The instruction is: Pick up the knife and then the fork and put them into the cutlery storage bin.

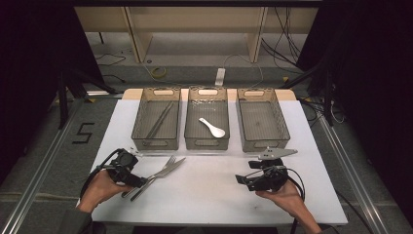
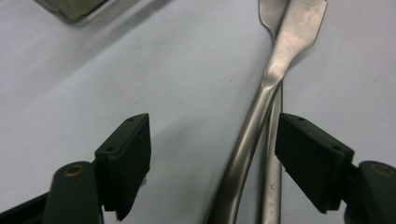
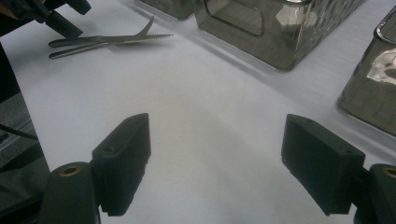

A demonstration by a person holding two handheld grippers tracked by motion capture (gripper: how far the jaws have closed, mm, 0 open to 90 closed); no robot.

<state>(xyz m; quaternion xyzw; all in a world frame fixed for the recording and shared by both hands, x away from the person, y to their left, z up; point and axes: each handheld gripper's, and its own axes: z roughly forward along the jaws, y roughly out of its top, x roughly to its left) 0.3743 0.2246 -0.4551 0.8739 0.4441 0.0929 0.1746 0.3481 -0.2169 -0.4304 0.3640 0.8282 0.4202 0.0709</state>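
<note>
— Looking along the left gripper (image 2: 212,154), what are you seeing between the jaws?

— Two steel handles are lying between them: the knife (image 2: 261,116) and, under it, the fork (image 2: 272,154). The jaws are standing apart around both handles, and neither pad is pressing on the metal, though the right-hand pad is sitting just beside the fork's handle.

— So nothing is being gripped?

— Nothing. The cutlery is resting flat on the white tabletop (image 1: 214,190), near its front left part, with the knife crossing over the fork.

— And the right gripper (image 3: 215,163)?

— Its jaws are gaping wide over bare tabletop, with nothing between them. The person's right hand (image 1: 285,195) is holding it near the front right.

— What is lying farther out?

— Three mesh bins are standing in a row along the far side. The left bin (image 1: 157,124) is holding chopsticks (image 1: 159,119), the middle bin (image 1: 207,122) is holding a white spoon (image 1: 213,127), and the right bin (image 1: 262,124) is sitting well apart from the cutlery.
</note>
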